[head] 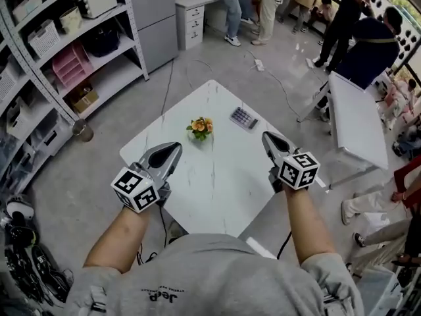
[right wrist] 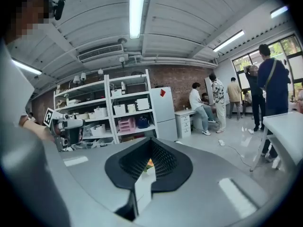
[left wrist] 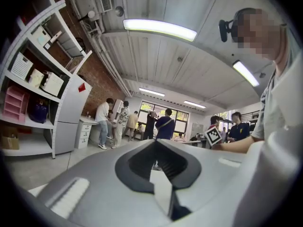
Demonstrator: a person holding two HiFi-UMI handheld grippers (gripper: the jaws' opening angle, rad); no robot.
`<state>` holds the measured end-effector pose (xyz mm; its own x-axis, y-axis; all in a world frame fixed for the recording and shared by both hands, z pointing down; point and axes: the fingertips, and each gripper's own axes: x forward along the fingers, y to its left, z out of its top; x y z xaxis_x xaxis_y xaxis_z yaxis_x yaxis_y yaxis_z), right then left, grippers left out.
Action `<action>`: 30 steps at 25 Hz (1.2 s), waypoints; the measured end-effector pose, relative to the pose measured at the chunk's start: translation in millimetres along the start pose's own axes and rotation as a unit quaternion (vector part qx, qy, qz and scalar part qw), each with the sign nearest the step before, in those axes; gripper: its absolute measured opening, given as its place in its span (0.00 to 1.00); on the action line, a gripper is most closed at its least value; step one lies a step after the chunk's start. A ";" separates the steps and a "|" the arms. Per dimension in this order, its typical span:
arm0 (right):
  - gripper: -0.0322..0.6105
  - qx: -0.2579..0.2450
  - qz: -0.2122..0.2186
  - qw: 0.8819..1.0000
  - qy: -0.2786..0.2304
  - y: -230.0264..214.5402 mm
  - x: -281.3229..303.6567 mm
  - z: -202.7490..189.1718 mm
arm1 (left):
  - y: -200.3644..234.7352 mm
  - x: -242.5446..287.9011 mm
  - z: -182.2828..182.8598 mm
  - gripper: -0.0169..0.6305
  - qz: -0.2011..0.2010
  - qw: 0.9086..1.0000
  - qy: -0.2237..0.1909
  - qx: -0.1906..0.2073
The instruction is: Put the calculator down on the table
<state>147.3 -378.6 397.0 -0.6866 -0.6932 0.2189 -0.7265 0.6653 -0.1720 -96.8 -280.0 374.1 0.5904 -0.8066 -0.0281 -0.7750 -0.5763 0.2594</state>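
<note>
The calculator (head: 243, 117), dark with rows of pale keys, lies flat on the white marble-look table (head: 217, 189) near its far right edge. A small pot of orange flowers (head: 200, 128) stands just left of it. My left gripper (head: 175, 149) hovers over the table's near left part, jaws shut and empty. My right gripper (head: 266, 137) hangs over the near right edge, shut with nothing in it, a short way in front of the calculator. In the left gripper view the left gripper (left wrist: 158, 167) points level at the room; in the right gripper view the right gripper (right wrist: 147, 167) faces the shelves.
Metal shelves (head: 72, 51) with boxes and baskets line the left. A second white table (head: 358, 120) stands to the right, with several people behind it and at the back. A cable (head: 276, 78) runs across the floor beyond the table. A drawer cabinet (head: 192, 25) stands far back.
</note>
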 end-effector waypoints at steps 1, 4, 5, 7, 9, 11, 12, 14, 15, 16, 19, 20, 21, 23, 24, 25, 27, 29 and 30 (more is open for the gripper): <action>0.05 0.000 0.004 1.000 -0.001 3.2 -7.2 -1.0 | -7.4 -5.9 -0.9 0.12 0.010 1.000 -0.001 0.000; 0.05 -0.004 0.024 1.000 -0.010 20.1 -26.3 -3.2 | -28.1 -25.6 -3.0 0.12 0.034 0.999 -0.004 -0.003; 0.05 -0.004 0.030 0.999 -0.014 26.1 -32.5 -3.2 | -34.8 -32.1 -3.4 0.12 0.038 0.999 -0.005 -0.003; 0.05 -0.002 0.037 0.999 -0.022 38.1 -43.3 -3.4 | -46.1 -44.5 -3.1 0.12 0.040 0.999 -0.006 0.000; 0.05 -0.003 0.039 0.999 -0.029 52.6 -50.6 -4.8 | -52.1 -58.2 -0.5 0.12 0.035 0.999 -0.008 0.008; 0.05 -0.004 0.038 0.999 -0.035 69.1 -55.9 -5.8 | -52.5 -73.1 2.9 0.12 0.028 0.999 -0.012 0.015; 0.05 -0.004 0.038 0.999 -0.037 77.0 -58.7 -5.2 | -51.5 -80.2 5.0 0.12 0.025 0.999 -0.014 0.018; 0.05 -0.001 0.037 0.998 -0.043 91.0 -65.9 -1.7 | -49.4 -92.2 9.8 0.12 0.021 0.999 -0.018 0.018; 0.05 -0.001 0.036 0.998 -0.045 96.7 -70.1 0.3 | -48.6 -97.0 12.2 0.12 0.018 1.000 -0.020 0.016; 0.05 -0.002 0.033 0.998 -0.046 101.1 -74.3 1.2 | -48.3 -101.0 14.5 0.12 0.016 1.000 -0.022 0.014; 0.05 -0.009 0.025 0.999 -0.044 108.1 -84.1 -0.8 | -48.9 -109.7 20.3 0.12 0.015 0.999 -0.027 0.013; 0.05 -0.012 0.023 0.999 -0.043 109.7 -85.9 -0.7 | -47.7 -112.0 20.7 0.12 0.015 0.999 -0.028 0.012; 0.05 -0.015 0.022 0.999 -0.042 111.4 -87.0 0.1 | -46.0 -114.3 20.9 0.12 0.016 0.999 -0.030 0.009; 0.05 -0.023 0.021 0.999 -0.040 114.5 -87.7 1.9 | -43.6 -117.7 22.2 0.12 0.015 0.999 -0.034 0.005; 0.05 -0.026 0.020 0.999 -0.039 115.3 -87.6 3.3 | -43.0 -117.8 23.1 0.12 0.013 0.999 -0.036 0.004; 0.05 -0.027 0.020 0.999 -0.039 115.4 -87.2 5.6 | -42.6 -116.7 24.7 0.12 0.011 0.999 -0.037 0.004; 0.05 -0.026 0.018 0.999 -0.040 114.8 -86.1 13.6 | -42.2 -112.0 30.0 0.12 0.005 0.999 -0.036 0.003; 0.05 -0.028 0.017 0.999 -0.040 114.7 -85.2 19.9 | -42.6 -108.3 34.1 0.12 0.002 0.999 -0.037 0.000; 0.05 -0.031 0.016 0.999 -0.038 115.2 -84.8 20.1 | -42.7 -108.2 34.2 0.12 0.000 0.999 -0.037 0.000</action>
<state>121.3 -248.8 339.3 -0.7114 -0.6887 0.1397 -0.7025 0.7020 -0.1167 -135.3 -172.6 333.0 0.5714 -0.8147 -0.0989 -0.7755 -0.5755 0.2596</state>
